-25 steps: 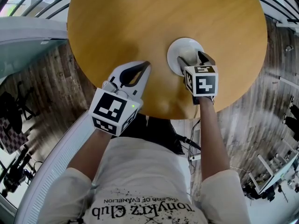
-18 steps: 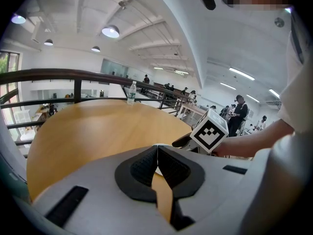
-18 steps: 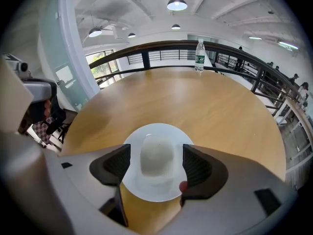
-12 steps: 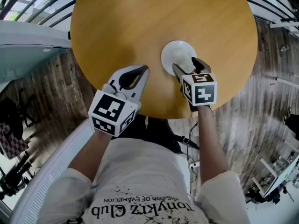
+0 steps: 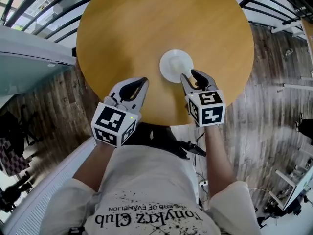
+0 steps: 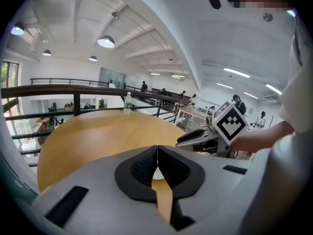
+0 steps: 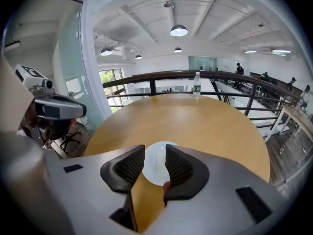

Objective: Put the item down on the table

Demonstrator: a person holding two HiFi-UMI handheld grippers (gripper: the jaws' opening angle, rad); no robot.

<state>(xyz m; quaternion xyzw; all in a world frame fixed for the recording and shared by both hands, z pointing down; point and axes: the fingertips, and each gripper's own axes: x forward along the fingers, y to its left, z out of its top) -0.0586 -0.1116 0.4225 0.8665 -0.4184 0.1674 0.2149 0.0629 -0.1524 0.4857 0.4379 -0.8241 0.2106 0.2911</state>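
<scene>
We saw the white plate [image 5: 174,65] lying flat on the round wooden table [image 5: 146,28], a little toward the person's side of its middle and on the right half. The right gripper [image 5: 190,75] stood just at the plate's near edge with its 2 jaws apart and nothing clamped between them. In the head view the tip of 1 jaw overlapped the plate's rim, while the other jaw lay just beside the plate on its right. We could not tell whether that tip touched the plate or hung above it.

In the right gripper view the right gripper [image 7: 154,151] showed its ribbed pads spread, and the plate [image 7: 155,168] showed through the gap, lying on the table [image 7: 195,126] in front of the jaws rather than gripped by them. A water bottle [image 7: 196,91] stood upright at the table's far edge, by the dark railing [image 7: 161,77].

The left gripper [image 5: 145,81] hovered over the table's near edge, well apart from the plate and to its left. In the left gripper view the left gripper [image 6: 157,148] had its 2 jaws pressed together with nothing held. The right gripper's marker cube [image 6: 230,123] showed off to its right, and the bottle [image 6: 127,103] stood beyond the table [image 6: 98,136].
</scene>
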